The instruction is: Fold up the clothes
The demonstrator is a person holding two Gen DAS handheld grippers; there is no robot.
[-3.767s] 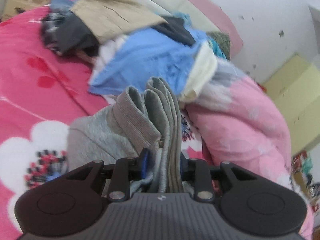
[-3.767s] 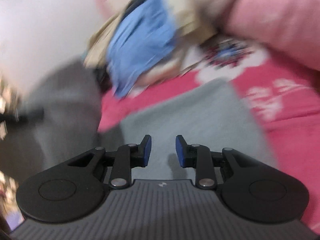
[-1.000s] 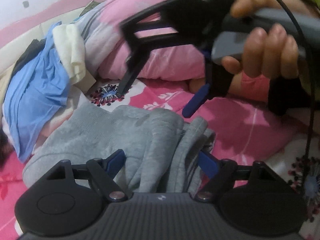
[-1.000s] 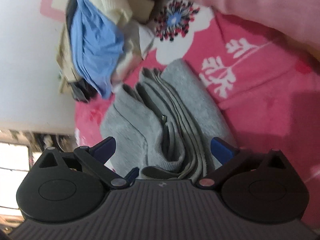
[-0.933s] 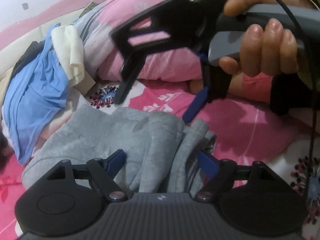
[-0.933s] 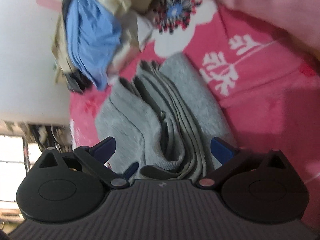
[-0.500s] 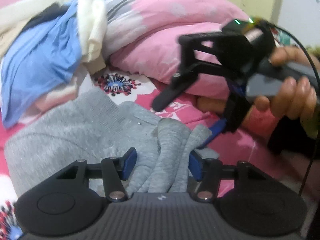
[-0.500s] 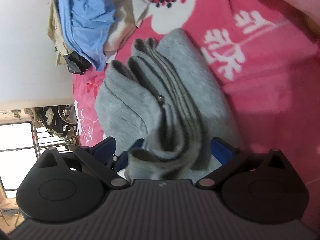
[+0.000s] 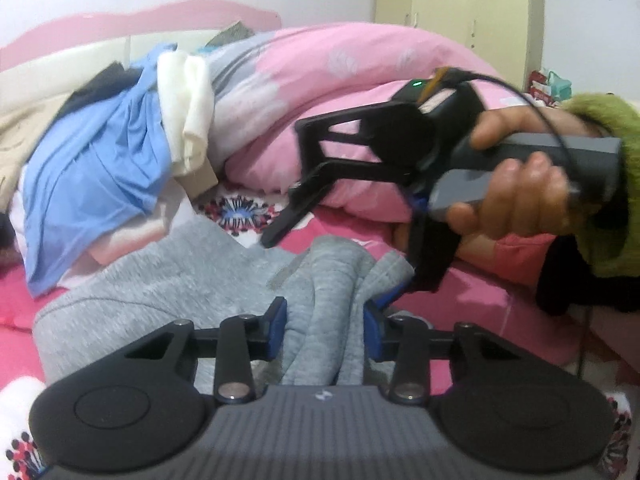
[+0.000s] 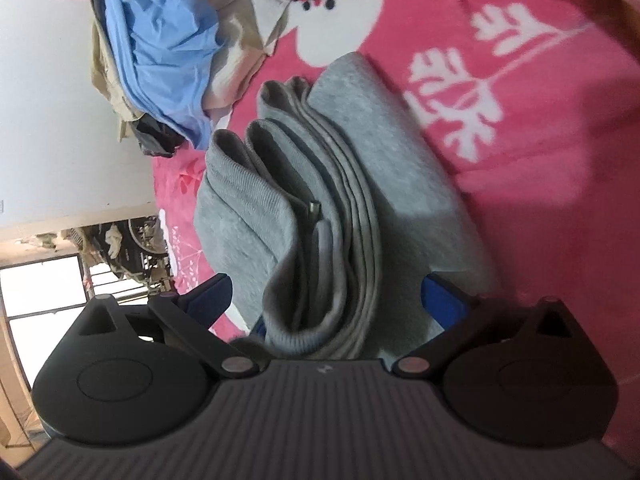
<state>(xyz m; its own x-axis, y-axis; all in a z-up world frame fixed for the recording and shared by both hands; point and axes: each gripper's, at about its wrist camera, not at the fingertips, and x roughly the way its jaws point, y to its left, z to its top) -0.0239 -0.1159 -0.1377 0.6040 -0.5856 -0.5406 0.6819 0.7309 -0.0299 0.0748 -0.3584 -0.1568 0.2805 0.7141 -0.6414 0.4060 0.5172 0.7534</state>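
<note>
Left tongs (image 9: 324, 330) are closing w/ bunched grey sweater (image 9: 168, 280) between the pads, on the pink bed (image 10: 540, 128). Right tongs (image 10: 326, 300) stand wide apart over its folds. Clothes pile (image 9: 92, 160) at 10 o'clock, farther back.

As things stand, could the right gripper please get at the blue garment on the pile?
Probably not directly. The right gripper stands open astride the folded grey sweatshirt, which lies between it and the blue garment; it would need to lift clear first.
</note>
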